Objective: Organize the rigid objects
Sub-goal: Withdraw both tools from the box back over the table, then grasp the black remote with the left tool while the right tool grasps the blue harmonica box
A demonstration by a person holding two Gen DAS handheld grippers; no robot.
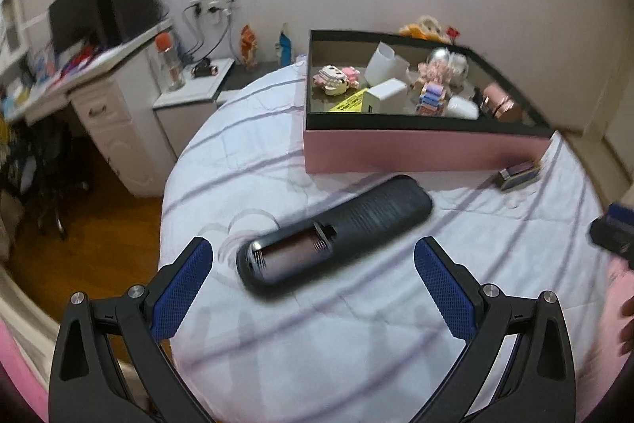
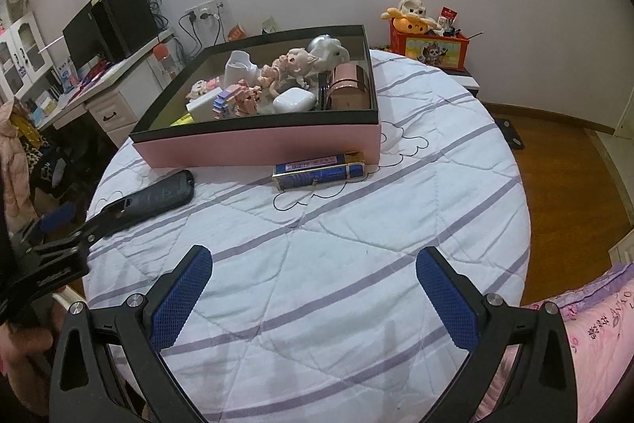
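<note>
Beside box [image 2: 257, 145]: remote [image 1: 337, 244], bare quilt [image 2: 317, 244]

Home bedroom: quilted bed [image 2: 317, 244], desk [image 2: 99, 86], plush toys [image 2: 412, 16]

Dim, even indoor light with a cool cast. Fisheye bends the bedspread [image 1: 356, 304] stripes and darkens corners. The left wrist view is motion-smeared, worst at 9 o'clock; the remote control [image 1: 333, 240] looks soft. Faint gripper shadows fall at 6 o'clock.

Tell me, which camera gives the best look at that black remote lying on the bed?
The left wrist view: the remote control lies close between the open fingers, its empty battery compartment facing up. The right wrist view shows it only at the left edge, partly behind the left gripper.
</note>
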